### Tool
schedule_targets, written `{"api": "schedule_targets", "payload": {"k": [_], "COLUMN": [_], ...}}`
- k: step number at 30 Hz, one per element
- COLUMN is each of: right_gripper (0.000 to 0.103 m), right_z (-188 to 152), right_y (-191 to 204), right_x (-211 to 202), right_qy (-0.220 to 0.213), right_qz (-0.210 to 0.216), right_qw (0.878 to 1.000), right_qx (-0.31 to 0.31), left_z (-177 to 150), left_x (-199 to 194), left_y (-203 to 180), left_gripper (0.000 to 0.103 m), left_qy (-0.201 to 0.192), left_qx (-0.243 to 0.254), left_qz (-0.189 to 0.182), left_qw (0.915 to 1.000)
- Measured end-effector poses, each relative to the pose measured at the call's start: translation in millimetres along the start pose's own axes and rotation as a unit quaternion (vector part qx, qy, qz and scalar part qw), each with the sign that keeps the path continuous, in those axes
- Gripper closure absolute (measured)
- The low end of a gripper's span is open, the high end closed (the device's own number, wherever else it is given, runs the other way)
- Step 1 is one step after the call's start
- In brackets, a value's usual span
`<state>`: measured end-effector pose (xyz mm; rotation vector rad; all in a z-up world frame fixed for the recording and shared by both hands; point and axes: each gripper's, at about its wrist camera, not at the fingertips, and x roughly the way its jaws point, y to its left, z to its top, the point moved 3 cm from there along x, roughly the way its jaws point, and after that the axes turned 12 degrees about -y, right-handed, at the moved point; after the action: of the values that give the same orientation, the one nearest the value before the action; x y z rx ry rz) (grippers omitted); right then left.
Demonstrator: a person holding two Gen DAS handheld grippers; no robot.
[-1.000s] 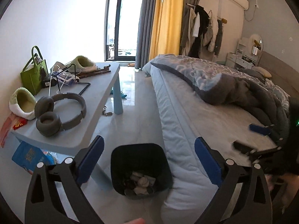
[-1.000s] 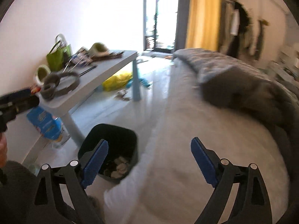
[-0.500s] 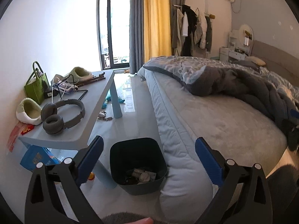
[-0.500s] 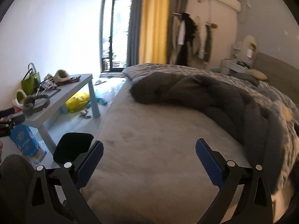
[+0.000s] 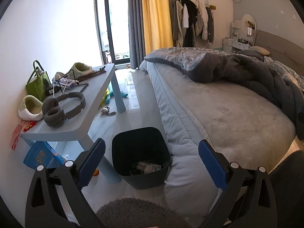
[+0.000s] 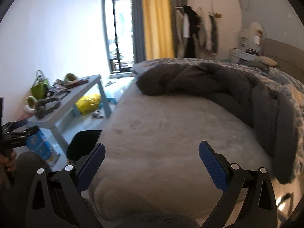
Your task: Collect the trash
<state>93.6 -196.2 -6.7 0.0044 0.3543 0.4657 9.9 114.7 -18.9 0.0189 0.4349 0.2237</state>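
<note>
Two grippers empty | left gripper (image 5: 151, 161) and right gripper (image 6: 152, 163) both spread wide | dark square plastic trash bin (image 5: 140, 152) on floor between pale-blue table (image 5: 95, 102) and grey bed (image 5: 228, 117), scraps inside | judgement: pick one visible piece, approach squarely, close gently.

No legible text anywhere.
</note>
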Motion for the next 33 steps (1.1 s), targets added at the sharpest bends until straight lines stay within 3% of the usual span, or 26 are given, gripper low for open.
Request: {"api": "schedule_targets", "payload": {"k": [5,33], "right_gripper": [0.003,0.003], "right_z": [0,-2], "right_y": [12,16], "right_x": [-3,-1], "right_qy": [-0.003,0.006], "right_qz": [0.019,0.02], "right_qw": [1.0,1.0], "right_qx": [-0.016,-0.011], "left_z": [-1,-3], "left_x": [1,4], "left_y": [3,2], "left_gripper": [0.003,0.003], "left_qy": [0.007,0.013], "left_qx": [-0.012,-0.019], "left_qz": [0.002,-0.004], "left_qw": [0.9999,0.9997]}}
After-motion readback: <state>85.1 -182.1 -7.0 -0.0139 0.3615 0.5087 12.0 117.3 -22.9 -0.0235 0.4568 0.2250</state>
